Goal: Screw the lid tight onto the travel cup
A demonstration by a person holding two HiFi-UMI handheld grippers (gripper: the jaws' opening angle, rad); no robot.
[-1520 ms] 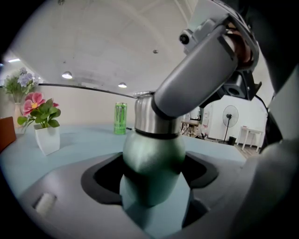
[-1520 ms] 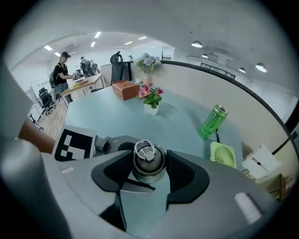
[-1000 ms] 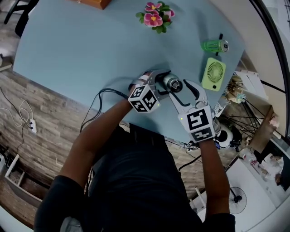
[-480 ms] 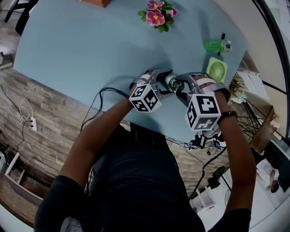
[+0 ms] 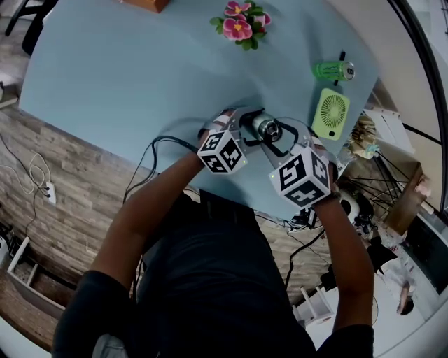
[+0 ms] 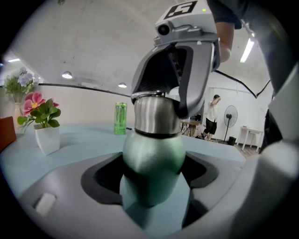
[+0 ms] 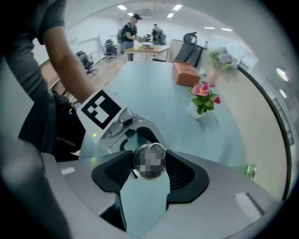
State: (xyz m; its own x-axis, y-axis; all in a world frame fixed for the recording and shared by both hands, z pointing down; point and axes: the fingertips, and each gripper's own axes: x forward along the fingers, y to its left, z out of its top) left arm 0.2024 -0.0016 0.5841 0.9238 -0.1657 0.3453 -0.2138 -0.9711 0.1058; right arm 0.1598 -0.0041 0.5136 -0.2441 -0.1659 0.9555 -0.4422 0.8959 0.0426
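Observation:
The travel cup stands near the table's front edge, with a green body [image 6: 154,158] and a steel lid [image 6: 156,114]. My left gripper [image 6: 154,173] comes in from the side and is shut on the green body, pads against both flanks. My right gripper [image 7: 149,163] points steeply down over the cup's top. Its pads sit against both sides of the round steel lid [image 7: 149,161], shut on it. In the head view the cup [image 5: 267,128] shows between the left gripper [image 5: 250,130] and the right gripper [image 5: 277,134], and its body is mostly hidden by them.
A green drink can [image 5: 333,70] and a small green fan [image 5: 330,113] lie to the right of the cup. A potted flower [image 5: 240,26] stands at the far side, a brown box [image 5: 143,3] beyond it. The table's front edge [image 5: 231,192] runs close under my hands.
My right gripper has rolled about the lid, its marker cube turning and swinging round, while staying over the cup. The left gripper and the cup body have kept still.

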